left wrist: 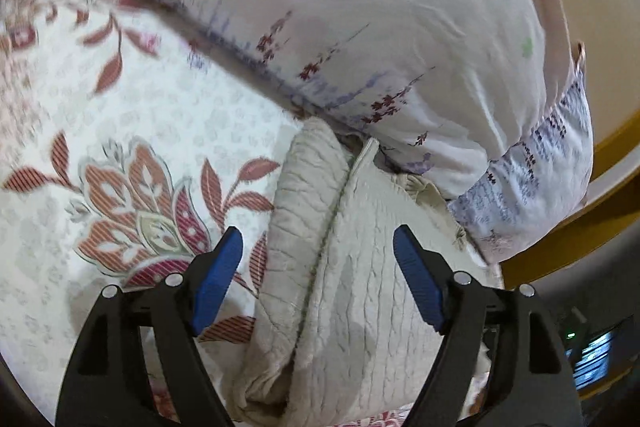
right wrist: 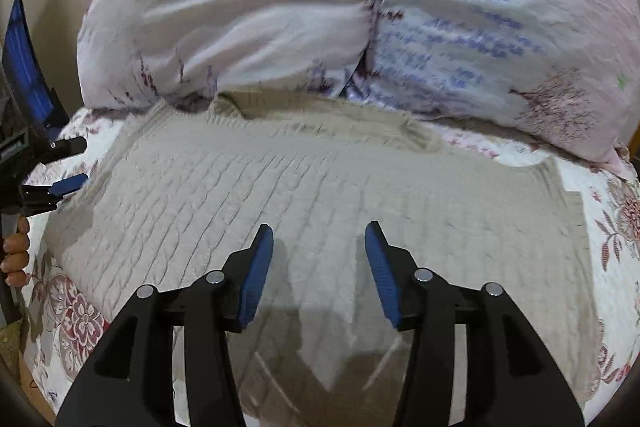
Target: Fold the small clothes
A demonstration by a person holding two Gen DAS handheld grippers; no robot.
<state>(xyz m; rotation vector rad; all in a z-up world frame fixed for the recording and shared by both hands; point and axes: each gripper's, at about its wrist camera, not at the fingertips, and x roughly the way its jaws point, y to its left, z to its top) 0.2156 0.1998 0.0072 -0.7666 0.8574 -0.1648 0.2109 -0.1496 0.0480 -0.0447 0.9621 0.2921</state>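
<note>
A beige cable-knit sweater [right wrist: 304, 187] lies flat on the floral bedsheet [right wrist: 72, 311], its neck end against the pillow. In the left wrist view the sweater [left wrist: 360, 291] shows a folded sleeve or side edge lying along its left side. My left gripper [left wrist: 318, 247] is open and empty, just above the sweater's left edge; it also shows at the far left of the right wrist view [right wrist: 66, 165]. My right gripper [right wrist: 319, 233] is open and empty, hovering over the sweater's lower middle.
A large white pillow with purple and red flower print [right wrist: 248, 7] lies across the head of the bed behind the sweater. A wooden bed frame [left wrist: 580, 227] runs on the right in the left wrist view. The floral bedsheet [left wrist: 120, 131] spreads left of the sweater.
</note>
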